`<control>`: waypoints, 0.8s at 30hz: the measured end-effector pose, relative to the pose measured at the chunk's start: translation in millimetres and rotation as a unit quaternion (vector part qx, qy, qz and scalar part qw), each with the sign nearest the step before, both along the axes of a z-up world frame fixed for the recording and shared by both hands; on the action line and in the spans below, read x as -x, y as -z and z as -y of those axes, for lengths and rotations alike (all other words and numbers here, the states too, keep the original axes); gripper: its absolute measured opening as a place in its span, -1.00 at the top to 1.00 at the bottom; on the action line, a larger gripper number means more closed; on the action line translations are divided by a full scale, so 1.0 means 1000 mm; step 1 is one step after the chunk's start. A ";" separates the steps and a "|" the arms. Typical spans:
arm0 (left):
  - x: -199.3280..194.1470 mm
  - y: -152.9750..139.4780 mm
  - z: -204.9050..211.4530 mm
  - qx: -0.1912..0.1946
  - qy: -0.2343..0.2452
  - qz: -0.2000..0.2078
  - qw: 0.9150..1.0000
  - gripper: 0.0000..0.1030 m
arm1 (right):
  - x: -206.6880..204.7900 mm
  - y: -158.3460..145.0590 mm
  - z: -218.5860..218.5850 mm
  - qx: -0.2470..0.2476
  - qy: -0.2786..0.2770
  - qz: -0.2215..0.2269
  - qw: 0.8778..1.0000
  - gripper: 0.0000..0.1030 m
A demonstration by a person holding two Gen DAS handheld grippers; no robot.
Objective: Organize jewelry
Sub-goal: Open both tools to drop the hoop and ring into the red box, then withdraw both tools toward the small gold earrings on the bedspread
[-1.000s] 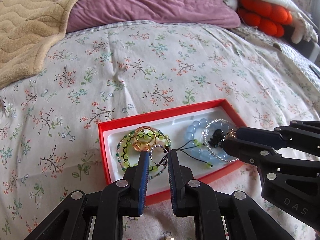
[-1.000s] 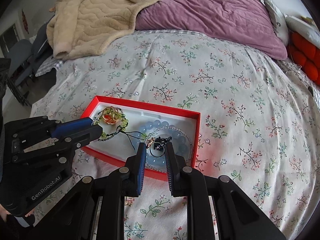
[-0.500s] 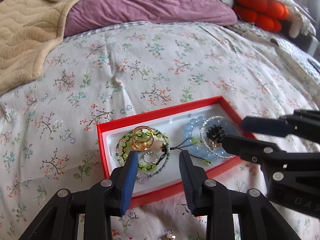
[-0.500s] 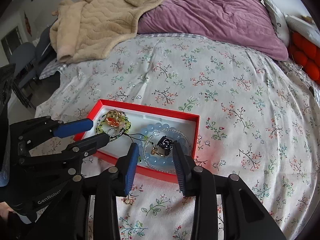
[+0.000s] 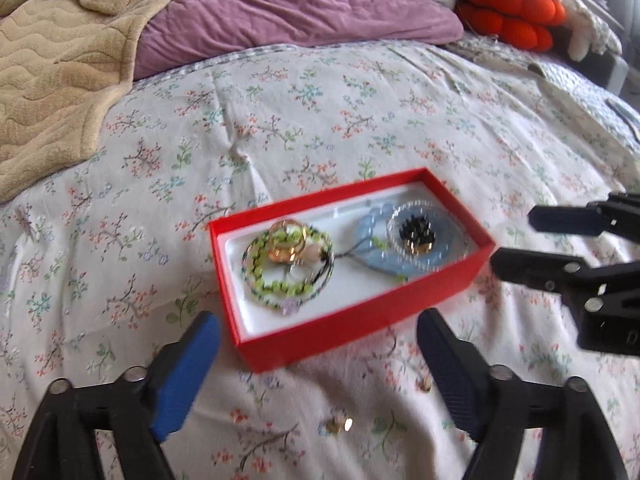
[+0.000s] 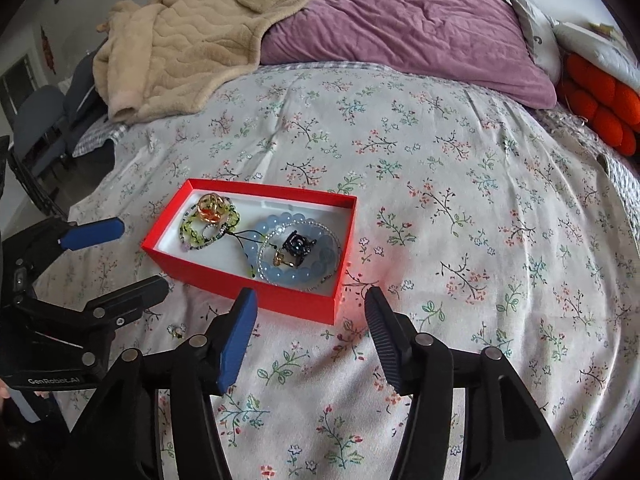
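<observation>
A red box (image 5: 356,326) (image 6: 240,280) with a white lining lies on the flowered bedspread. It holds a green bead bracelet (image 5: 276,286) (image 6: 192,232) with gold rings (image 5: 286,242) on it, a pale blue bead bracelet (image 5: 424,260) (image 6: 288,276), a clear bead ring and a black piece (image 5: 414,232) (image 6: 298,245). My left gripper (image 5: 318,334) is open and empty just in front of the box. My right gripper (image 6: 310,310) is open and empty at the box's near right corner. Small loose gold pieces (image 5: 340,425) (image 6: 176,331) lie on the bedspread in front of the box.
A beige blanket (image 5: 52,68) (image 6: 180,40) and a purple pillow (image 5: 288,4) (image 6: 400,28) lie at the far side of the bed. Orange cushions (image 5: 512,12) (image 6: 604,108) sit at the far right. A chair (image 6: 36,128) stands off the bed's left edge.
Both grippers have opened wide and drawn back from the box. The black piece and the green bracelet now lie free in the box.
</observation>
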State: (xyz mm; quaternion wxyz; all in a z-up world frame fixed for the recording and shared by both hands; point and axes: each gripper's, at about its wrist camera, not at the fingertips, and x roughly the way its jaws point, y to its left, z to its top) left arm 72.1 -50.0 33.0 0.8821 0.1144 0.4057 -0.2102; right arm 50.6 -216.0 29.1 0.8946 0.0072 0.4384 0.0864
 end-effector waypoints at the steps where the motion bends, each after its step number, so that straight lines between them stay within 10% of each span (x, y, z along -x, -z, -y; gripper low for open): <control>1: 0.002 0.001 -0.001 -0.005 -0.001 0.000 1.000 -0.73 | 0.002 0.001 0.002 0.000 0.002 -0.001 1.000 -0.24; 24: 0.027 0.032 -0.041 -0.001 -0.024 -0.078 0.997 -0.93 | 0.044 0.056 0.010 0.061 0.020 -0.112 0.992 -0.47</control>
